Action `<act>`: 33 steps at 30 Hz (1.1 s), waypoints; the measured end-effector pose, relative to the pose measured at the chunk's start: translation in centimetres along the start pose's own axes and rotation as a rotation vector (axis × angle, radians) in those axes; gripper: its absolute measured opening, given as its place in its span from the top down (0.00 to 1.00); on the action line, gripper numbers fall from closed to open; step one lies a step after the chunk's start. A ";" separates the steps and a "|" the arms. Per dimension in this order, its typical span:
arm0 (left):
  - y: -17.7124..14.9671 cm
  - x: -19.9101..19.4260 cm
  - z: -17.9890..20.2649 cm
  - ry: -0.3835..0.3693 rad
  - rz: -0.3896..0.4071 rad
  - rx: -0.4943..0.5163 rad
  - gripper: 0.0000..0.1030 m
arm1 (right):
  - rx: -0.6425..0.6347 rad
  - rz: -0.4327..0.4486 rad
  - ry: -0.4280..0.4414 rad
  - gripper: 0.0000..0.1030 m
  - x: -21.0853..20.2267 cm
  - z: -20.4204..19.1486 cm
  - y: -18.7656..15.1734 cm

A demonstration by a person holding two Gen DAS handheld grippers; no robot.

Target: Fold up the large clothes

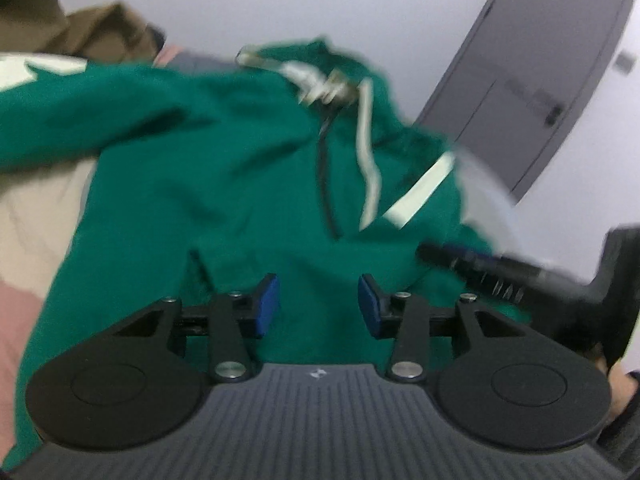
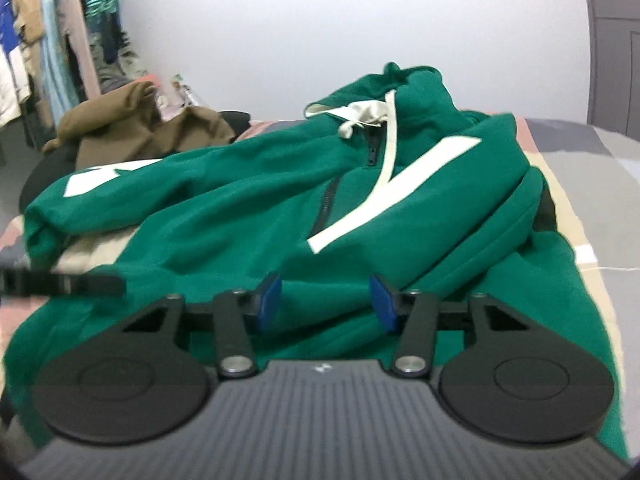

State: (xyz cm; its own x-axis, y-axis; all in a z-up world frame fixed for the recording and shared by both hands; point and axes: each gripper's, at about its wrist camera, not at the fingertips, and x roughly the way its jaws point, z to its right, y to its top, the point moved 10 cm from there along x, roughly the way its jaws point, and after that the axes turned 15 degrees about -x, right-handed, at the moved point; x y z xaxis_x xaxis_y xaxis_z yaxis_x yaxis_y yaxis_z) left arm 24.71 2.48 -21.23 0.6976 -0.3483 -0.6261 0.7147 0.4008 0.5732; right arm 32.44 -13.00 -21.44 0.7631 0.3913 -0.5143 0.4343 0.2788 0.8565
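Observation:
A green zip hoodie (image 2: pixel 248 216) with white stripes and a cream drawstring lies spread on a patchwork bed cover; it also fills the left wrist view (image 1: pixel 224 176), which is blurred. My left gripper (image 1: pixel 319 304) is open and empty just above the hoodie's lower body. My right gripper (image 2: pixel 325 300) is open and empty above the hoodie's lower hem, to the right of the zip. The left gripper's black finger (image 2: pixel 64 282) shows at the left edge of the right wrist view, and the right gripper's finger (image 1: pixel 492 270) at the right of the left wrist view.
A brown garment (image 2: pixel 132 120) lies heaped at the far left of the bed, also seen in the left wrist view (image 1: pixel 100 32). Clothes hang on a rack (image 2: pixel 48 48) beyond it. A grey door (image 1: pixel 532 80) stands at the right. The bed cover (image 2: pixel 592 184) extends right.

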 end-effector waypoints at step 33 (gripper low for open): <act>15.7 -7.1 -26.2 0.128 0.585 -0.907 0.25 | 0.110 -0.005 0.057 0.52 3.7 1.0 -2.6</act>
State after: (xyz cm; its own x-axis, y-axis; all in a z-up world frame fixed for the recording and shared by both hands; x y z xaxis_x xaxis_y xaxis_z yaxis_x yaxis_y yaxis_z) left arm 29.59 33.46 -21.67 0.8695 0.1702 -0.4637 -0.0673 0.9708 0.2302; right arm 34.60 -13.15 -25.51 0.7336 0.4406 -0.5174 0.4903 0.1842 0.8519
